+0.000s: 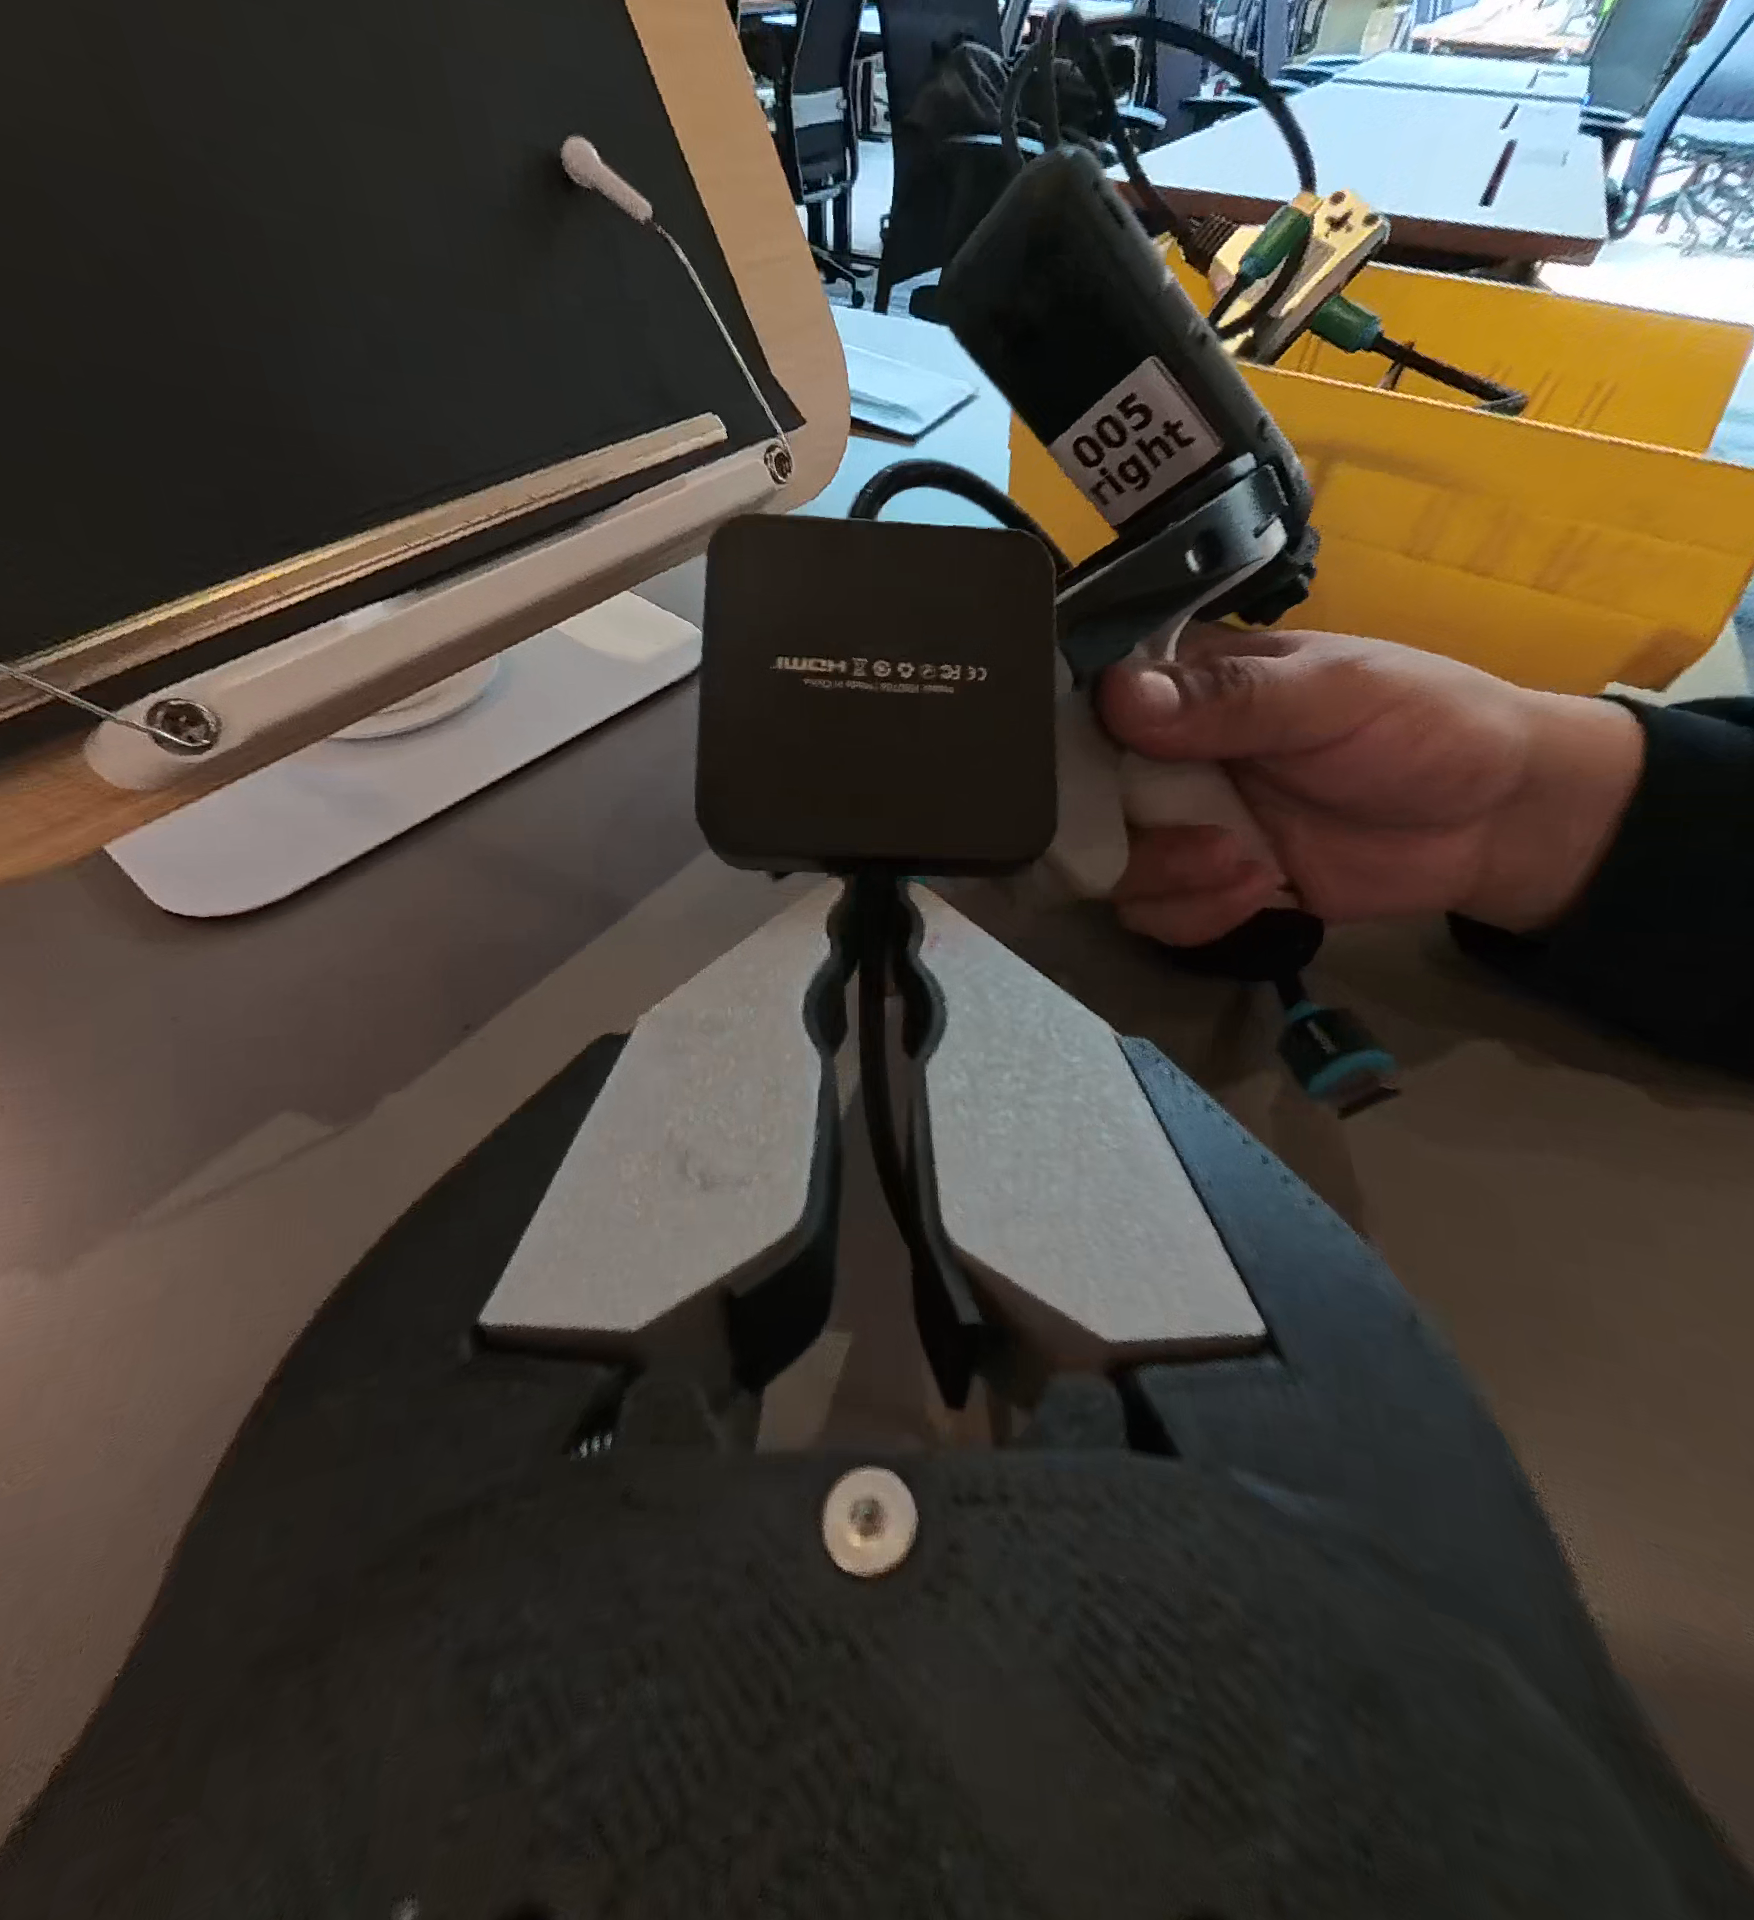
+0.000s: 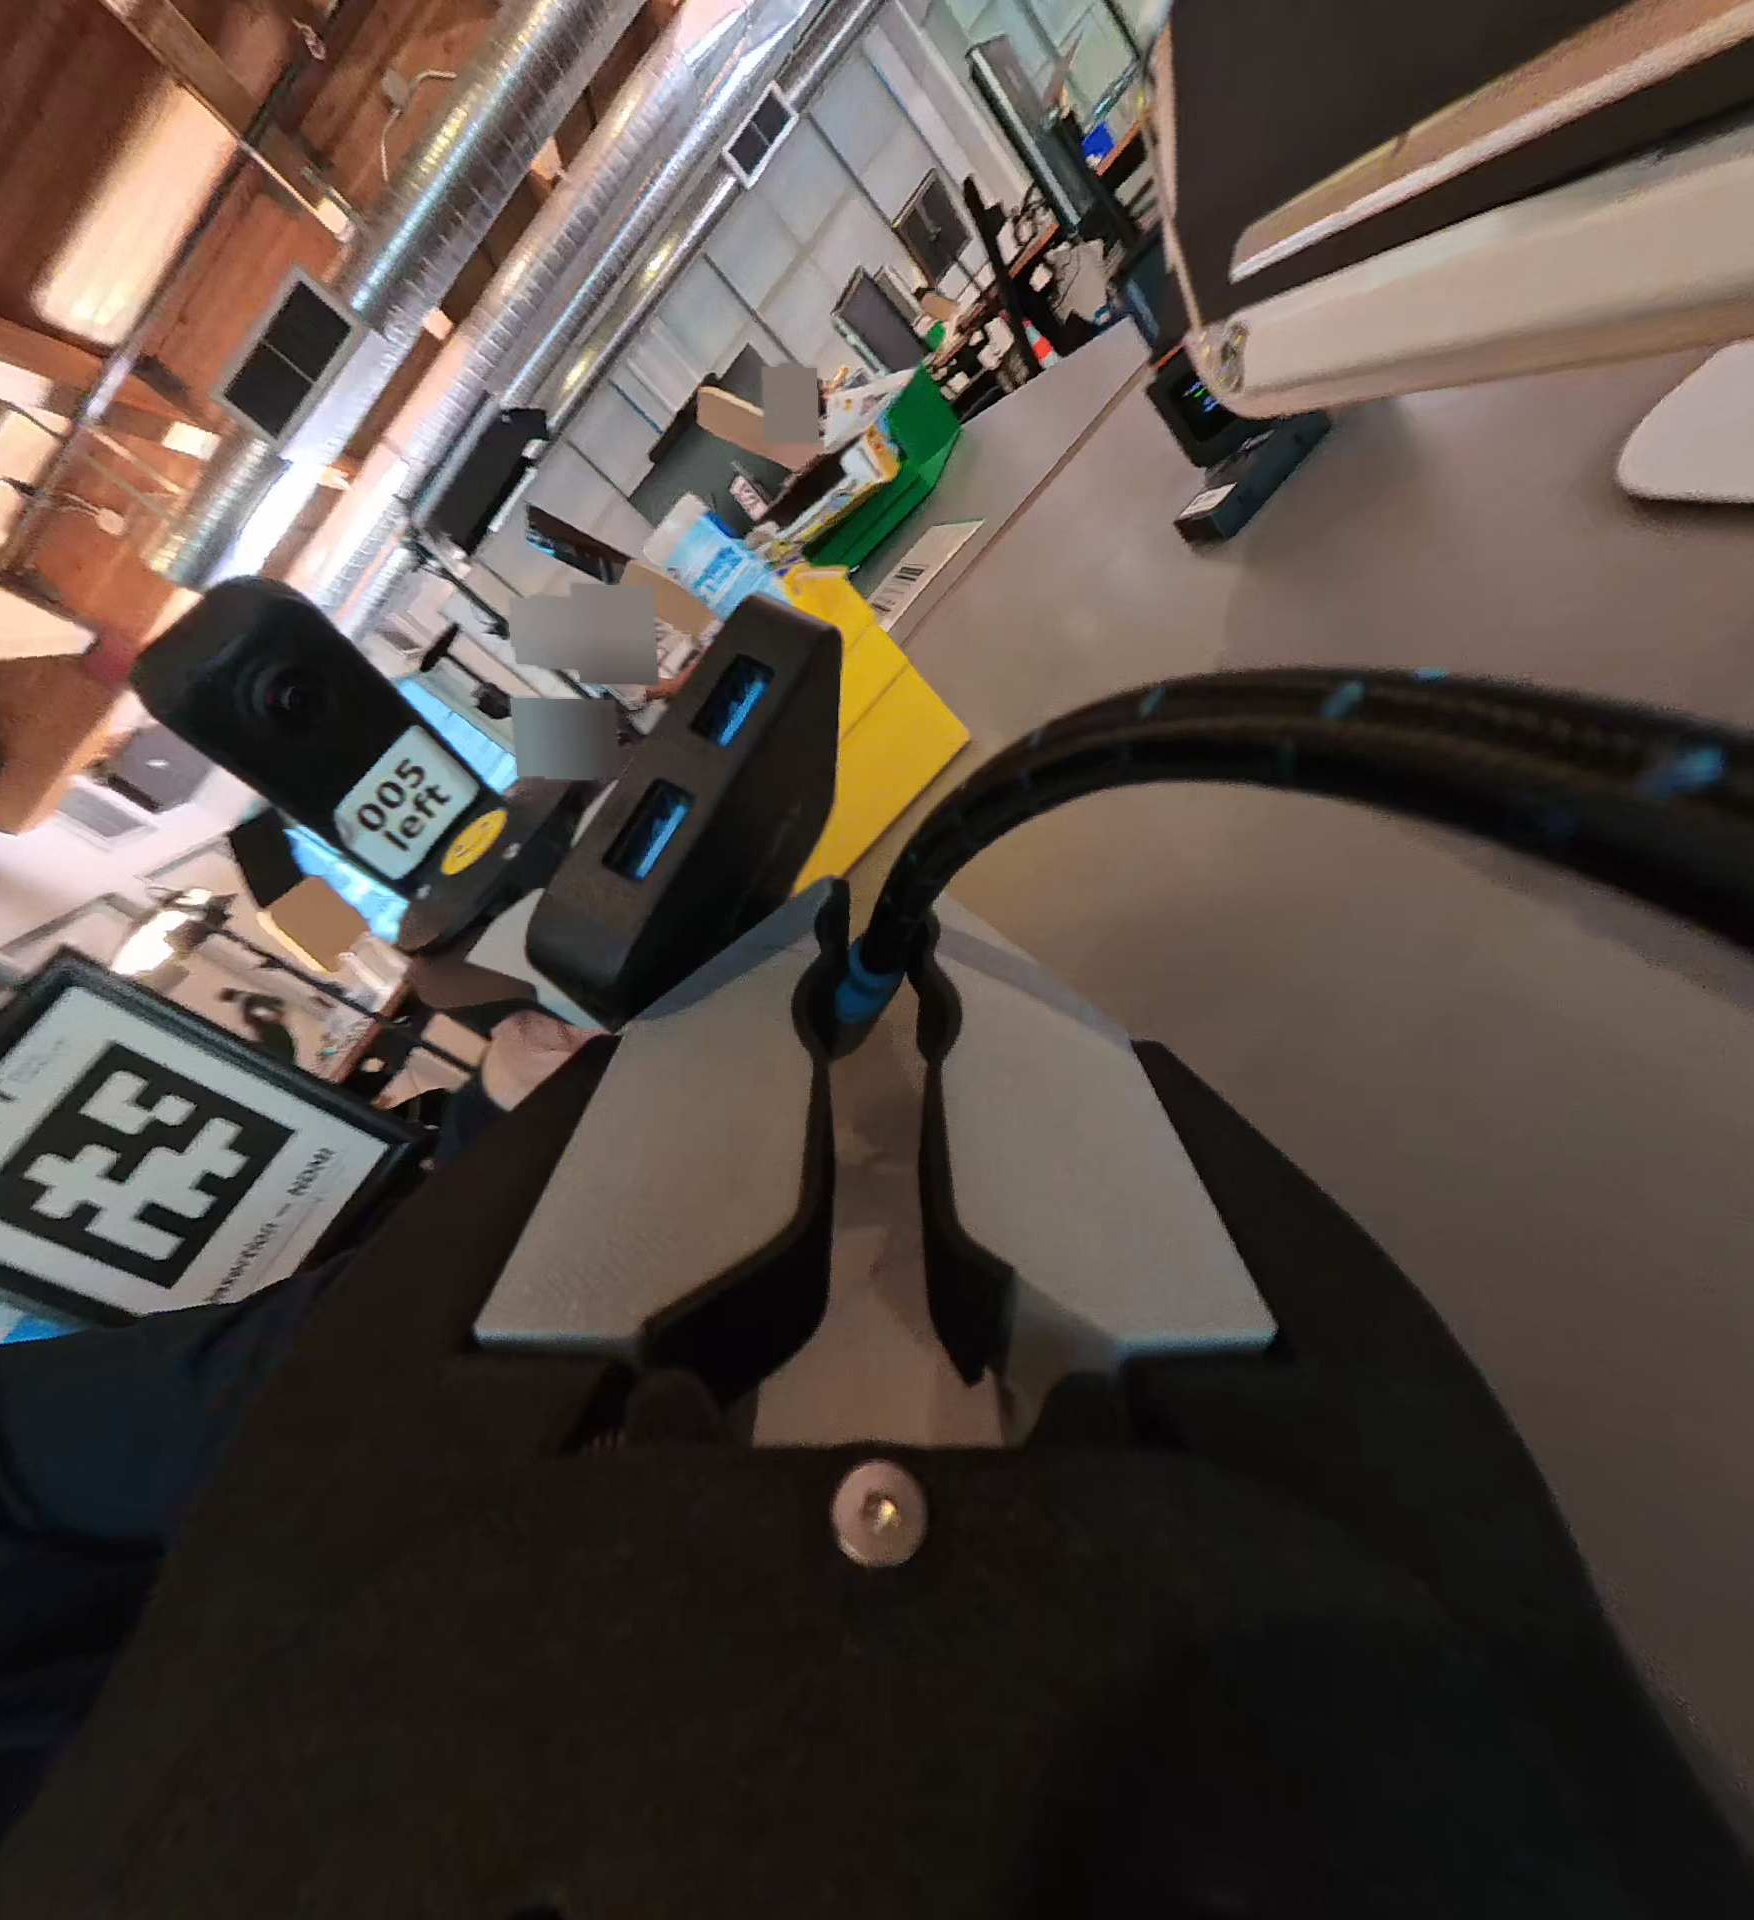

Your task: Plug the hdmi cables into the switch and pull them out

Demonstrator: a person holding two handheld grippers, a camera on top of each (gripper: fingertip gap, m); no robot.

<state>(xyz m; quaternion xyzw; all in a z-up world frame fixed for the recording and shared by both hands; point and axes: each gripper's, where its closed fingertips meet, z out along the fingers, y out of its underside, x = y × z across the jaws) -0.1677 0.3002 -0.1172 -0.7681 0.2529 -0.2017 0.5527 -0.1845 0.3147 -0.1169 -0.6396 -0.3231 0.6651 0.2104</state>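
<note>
The black square HDMI switch (image 1: 878, 691) is held up above the grey table (image 1: 281, 1039). My left gripper (image 1: 873, 935) is shut at its lower edge, and a thin black lead runs back between the fingers. In the right wrist view the switch (image 2: 696, 821) shows two empty blue ports facing me. My right gripper (image 2: 868, 987) is shut on a black braided HDMI cable (image 2: 1372, 748) just behind its blue-ringed plug, close beside the switch. In the left wrist view the right gripper (image 1: 1153, 582) sits right of the switch, and the plug (image 1: 1340, 1049) hangs below the hand (image 1: 1372, 779).
A black board in a wooden frame (image 1: 333, 364) on a white stand is close on the left. A yellow bin (image 1: 1475, 499) with more cables stands behind the right gripper. A black-and-white marker card (image 2: 125, 1153) is at the left of the right wrist view. The grippers are tip to tip, or close to it.
</note>
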